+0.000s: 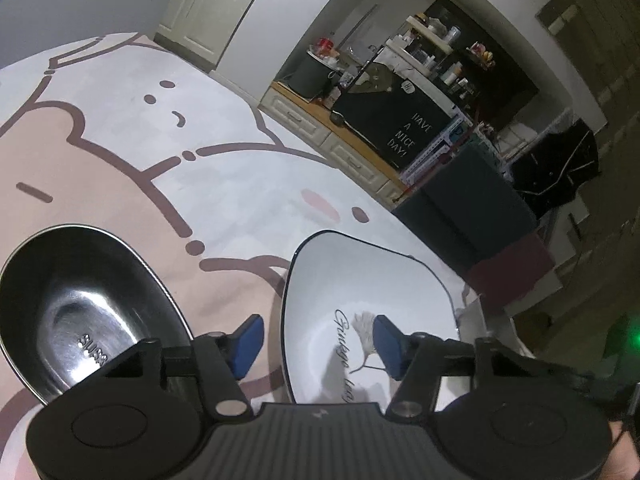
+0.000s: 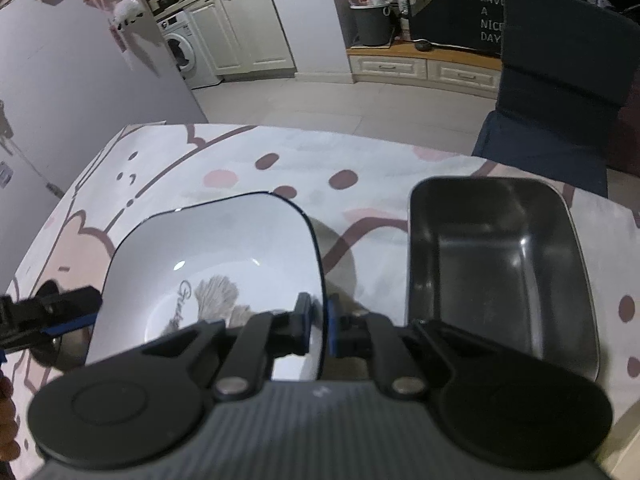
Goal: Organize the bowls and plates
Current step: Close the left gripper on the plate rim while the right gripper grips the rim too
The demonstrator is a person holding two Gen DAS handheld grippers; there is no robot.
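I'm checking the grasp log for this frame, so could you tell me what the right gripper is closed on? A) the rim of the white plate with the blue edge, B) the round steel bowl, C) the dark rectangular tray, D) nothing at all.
A: in the right wrist view the right gripper has its blue pads pinched on the white plate at its near right rim, while the dark rectangular tray sits untouched beside it.

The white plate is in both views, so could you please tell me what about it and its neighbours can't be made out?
- White plate: near edge hidden by the right gripper in the right view; its script is cut off.
- Steel bowl: near rim hidden by the left gripper in the left view.
- Dark tray: lower edge hidden by the gripper body.
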